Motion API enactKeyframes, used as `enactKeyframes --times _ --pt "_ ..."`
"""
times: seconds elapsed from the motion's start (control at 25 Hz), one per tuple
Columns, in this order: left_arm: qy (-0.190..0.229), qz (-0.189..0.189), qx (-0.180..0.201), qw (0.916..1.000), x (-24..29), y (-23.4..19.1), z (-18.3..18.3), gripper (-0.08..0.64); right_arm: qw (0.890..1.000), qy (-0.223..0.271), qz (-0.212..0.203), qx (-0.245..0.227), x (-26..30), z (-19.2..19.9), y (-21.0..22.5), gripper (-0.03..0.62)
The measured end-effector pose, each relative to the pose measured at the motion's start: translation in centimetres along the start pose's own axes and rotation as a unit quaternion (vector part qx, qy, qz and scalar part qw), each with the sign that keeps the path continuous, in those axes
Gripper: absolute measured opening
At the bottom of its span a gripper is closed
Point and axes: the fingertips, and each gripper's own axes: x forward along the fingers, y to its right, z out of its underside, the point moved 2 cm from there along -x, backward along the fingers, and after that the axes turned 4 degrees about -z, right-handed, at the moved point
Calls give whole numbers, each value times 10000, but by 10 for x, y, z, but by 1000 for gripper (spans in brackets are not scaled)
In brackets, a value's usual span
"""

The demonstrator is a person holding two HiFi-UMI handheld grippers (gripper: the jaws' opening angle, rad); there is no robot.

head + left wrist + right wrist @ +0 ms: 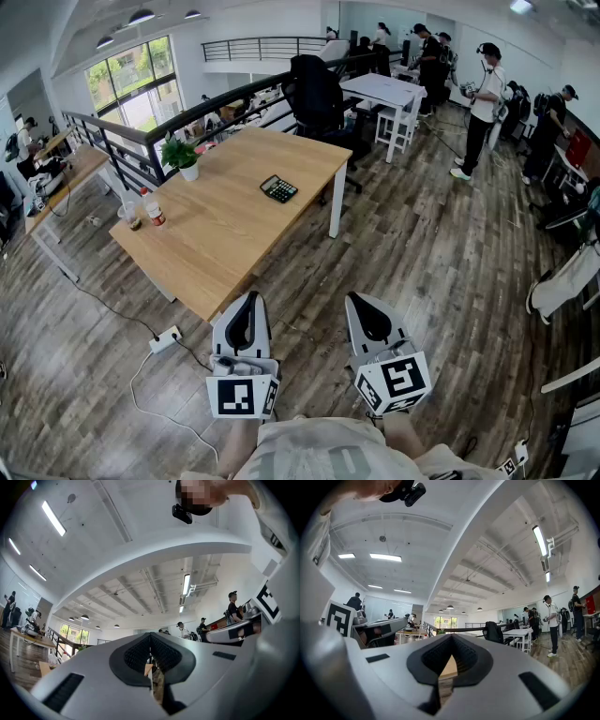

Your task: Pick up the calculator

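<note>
Both are the same light-grey plastic shells tapering to a rounded tip: left gripper (247, 300) around 7 o'clock in the head view, right gripper (362, 300) around 5. Each has a black ribbed pad set in near the tip, and white marker cubes (242, 396) (394, 380) with black square patterns sit on their 6 o'clock ends. The person's top (328, 455) is plain pale beige, way down at 6 o'clock.

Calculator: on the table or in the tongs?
On the table. The calculator lies flat on the wooden table, apart from the shut left tongs and right tongs.

Left gripper (247, 302) and right gripper (364, 302) hover, jaws together.
</note>
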Motion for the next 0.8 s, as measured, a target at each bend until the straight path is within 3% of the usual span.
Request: enactKeyframes --times 0.52,0.8 --pt "-176 -435 90 9989 -18 -44 5 9 9995 -85 -233 220 18 6 -26 12" --pt "-183 -452 136 9987 -16 -63 13 9 9992 -146 -248 270 34 13 -29 12"
